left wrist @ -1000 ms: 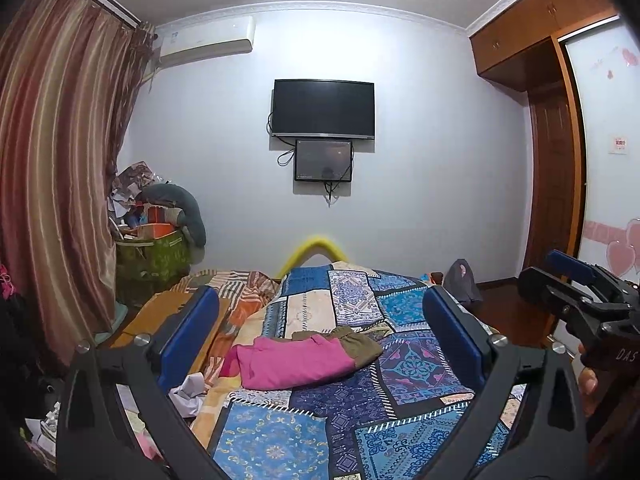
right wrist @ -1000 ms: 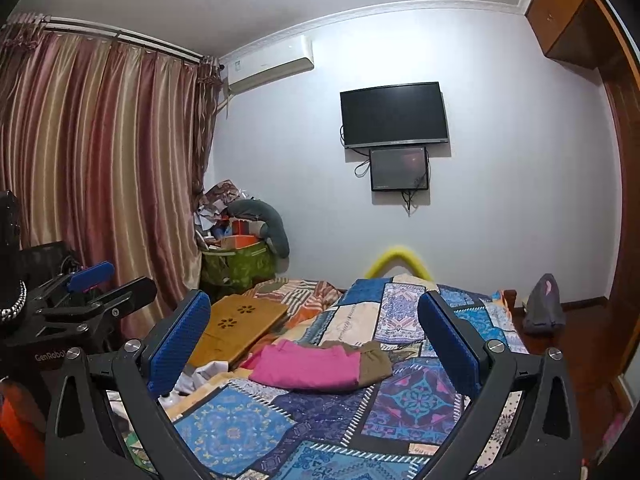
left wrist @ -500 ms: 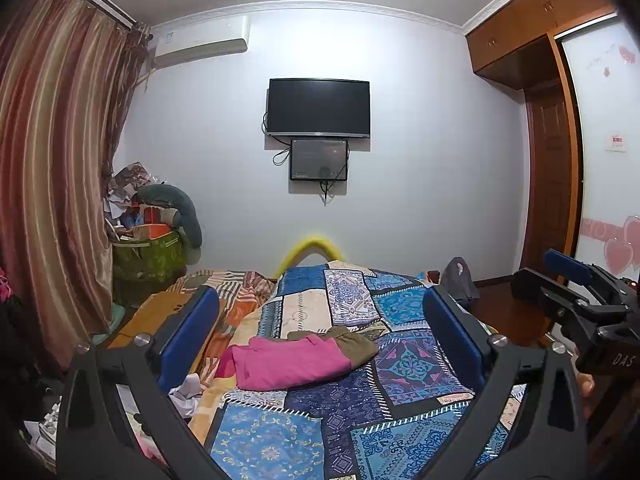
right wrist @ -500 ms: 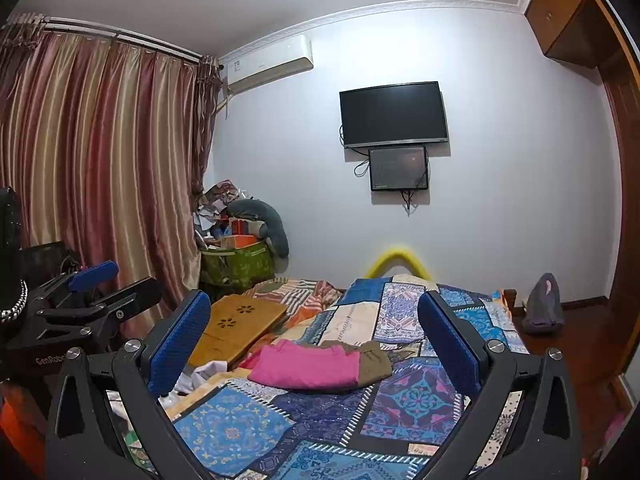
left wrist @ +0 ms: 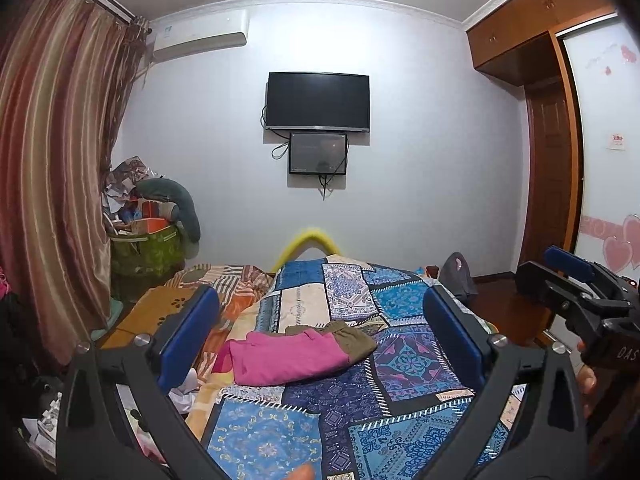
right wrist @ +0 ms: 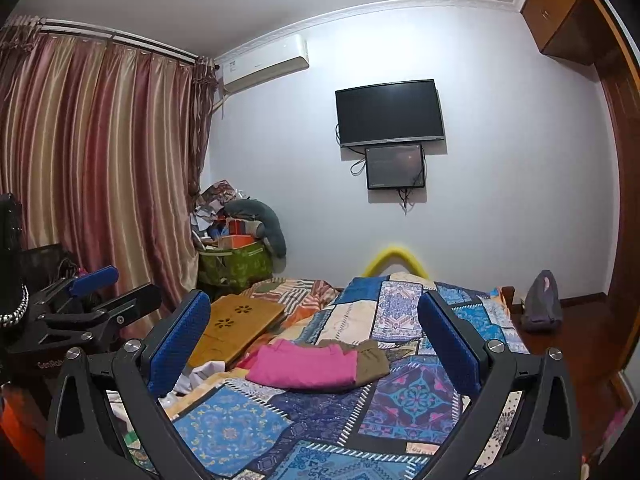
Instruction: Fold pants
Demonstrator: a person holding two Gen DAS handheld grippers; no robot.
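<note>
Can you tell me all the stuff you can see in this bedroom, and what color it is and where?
pants: 1, pink, lying on the quilt
olive garment: 1, olive-brown, touching the pants' right end
quilt: 1, blue patchwork, covering the bed
lap desk: 1, wooden, bed's left side
TV: 1, black, on the wall
small screen: 1, black, below the TV
air conditioner: 1, white, high on the wall
curtain: 1, striped pink-gold, left
storage bin: 1, green, in the corner
left hand-held gripper: 1, black with blue pads, open
right hand-held gripper: 1, black with blue pads, open
</note>
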